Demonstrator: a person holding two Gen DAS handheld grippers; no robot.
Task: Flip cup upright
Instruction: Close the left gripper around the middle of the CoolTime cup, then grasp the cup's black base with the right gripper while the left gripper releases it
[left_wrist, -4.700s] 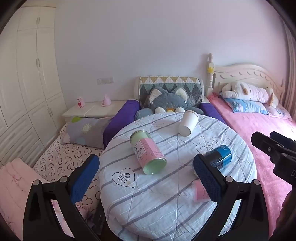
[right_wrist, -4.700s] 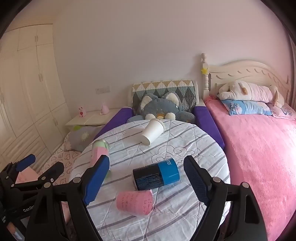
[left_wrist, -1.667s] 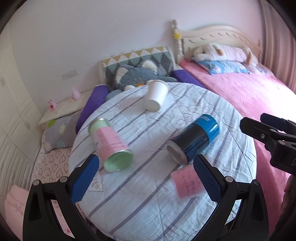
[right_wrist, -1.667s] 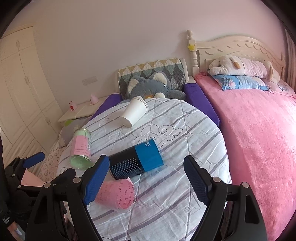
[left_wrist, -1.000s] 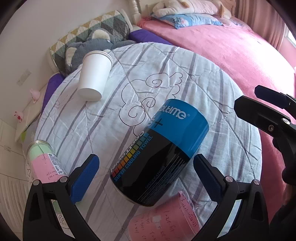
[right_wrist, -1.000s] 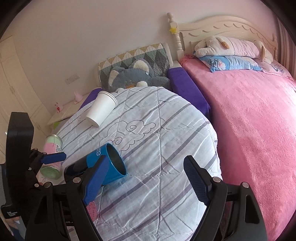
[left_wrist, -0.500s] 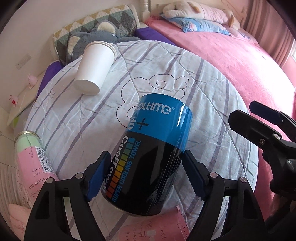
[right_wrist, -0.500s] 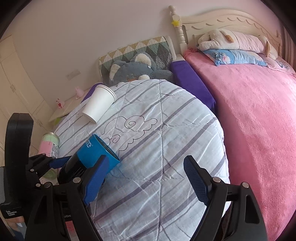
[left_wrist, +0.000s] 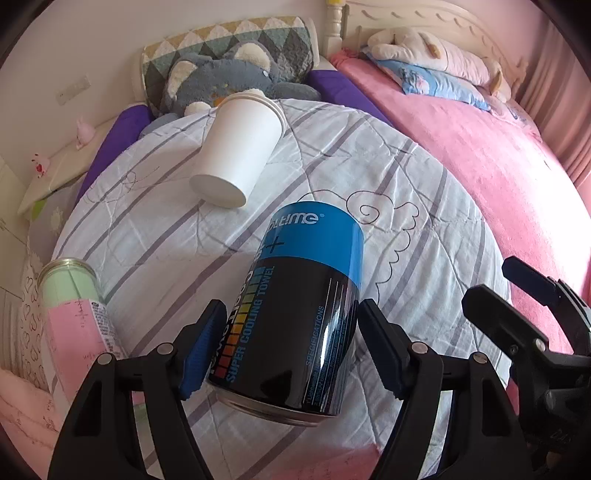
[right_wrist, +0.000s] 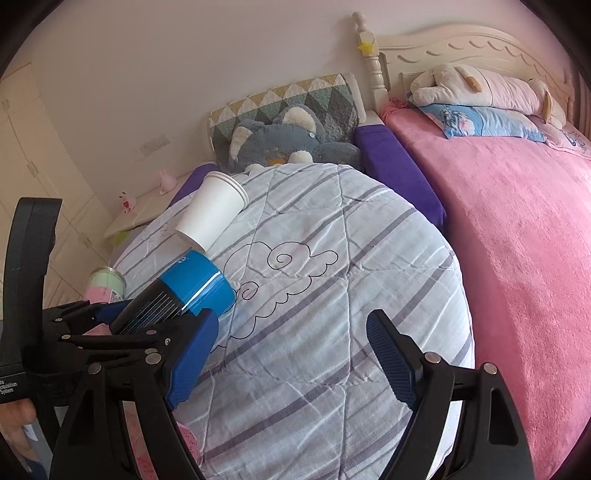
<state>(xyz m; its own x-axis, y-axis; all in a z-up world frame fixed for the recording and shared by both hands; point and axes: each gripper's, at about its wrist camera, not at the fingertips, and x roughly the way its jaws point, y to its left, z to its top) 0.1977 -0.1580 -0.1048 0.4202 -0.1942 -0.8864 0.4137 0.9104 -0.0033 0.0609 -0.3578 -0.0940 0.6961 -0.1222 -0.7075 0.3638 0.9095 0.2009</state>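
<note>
Left wrist view: left gripper (left_wrist: 288, 345) jaws clamp blue cup (left_wrist: 295, 306); right gripper (right_wrist: 291, 358) jaws gape.

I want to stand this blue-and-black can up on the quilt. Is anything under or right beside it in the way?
Nothing visible: the left tool grips the blue-and-black can above bare striped quilt; the white paper cup lies farther back.

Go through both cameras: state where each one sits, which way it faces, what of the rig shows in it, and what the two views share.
Left wrist: sits on the left gripper, facing forward over the quilt-covered table to the headboard; both its fingers clamp the blue-and-black can, and the other gripper shows at right.
Right wrist: sits on the right gripper, facing across the table towards the pink bed; its fingers stand apart on nothing.
Shared: the can, white paper cup, grey plush.
</note>
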